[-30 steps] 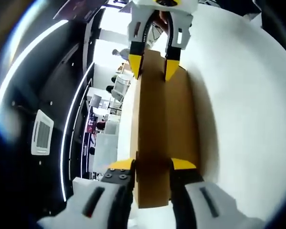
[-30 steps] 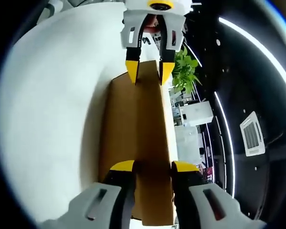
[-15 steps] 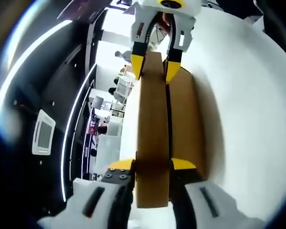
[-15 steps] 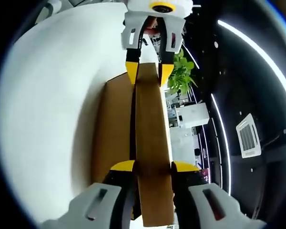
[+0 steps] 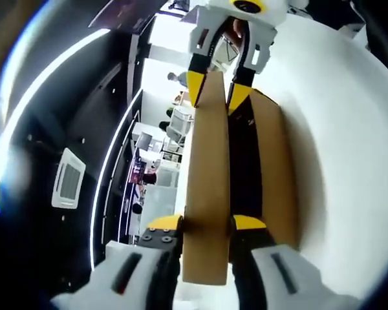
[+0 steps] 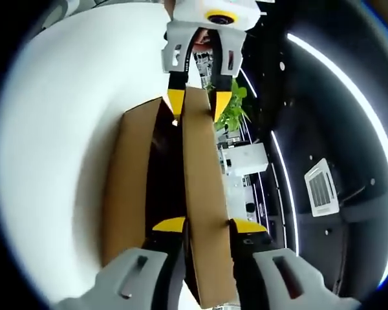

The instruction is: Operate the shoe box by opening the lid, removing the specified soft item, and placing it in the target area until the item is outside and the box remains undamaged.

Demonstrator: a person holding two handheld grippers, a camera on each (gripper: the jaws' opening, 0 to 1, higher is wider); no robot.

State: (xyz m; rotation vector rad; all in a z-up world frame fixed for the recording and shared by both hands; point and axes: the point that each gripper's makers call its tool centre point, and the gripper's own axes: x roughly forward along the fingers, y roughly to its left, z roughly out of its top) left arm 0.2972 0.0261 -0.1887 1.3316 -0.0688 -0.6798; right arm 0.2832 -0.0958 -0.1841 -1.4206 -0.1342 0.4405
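Observation:
A brown cardboard shoe box (image 5: 276, 168) lies on a white table (image 5: 355, 129). Its lid (image 5: 207, 187) is raised off the box body along one long side, and a dark gap (image 5: 243, 161) shows between them. What lies inside is too dark to tell. My left gripper (image 5: 207, 224) is shut on the near end of the lid. My right gripper (image 5: 217, 93) is shut on the far end. In the right gripper view the lid (image 6: 204, 174) runs from my right gripper (image 6: 209, 226) up to my left gripper (image 6: 197, 105), with the box body (image 6: 126, 181) beside it.
Both views are rolled sideways. The white table (image 6: 52, 129) spreads wide beyond the box. Past the table edge are a green plant (image 6: 231, 115), a dark ceiling with light strips and a vent (image 5: 68, 184), and distant office furniture (image 5: 152, 145).
The lid has swung away from the box body, still held at both ends. The thin seam between them has widened into a dark open gap.

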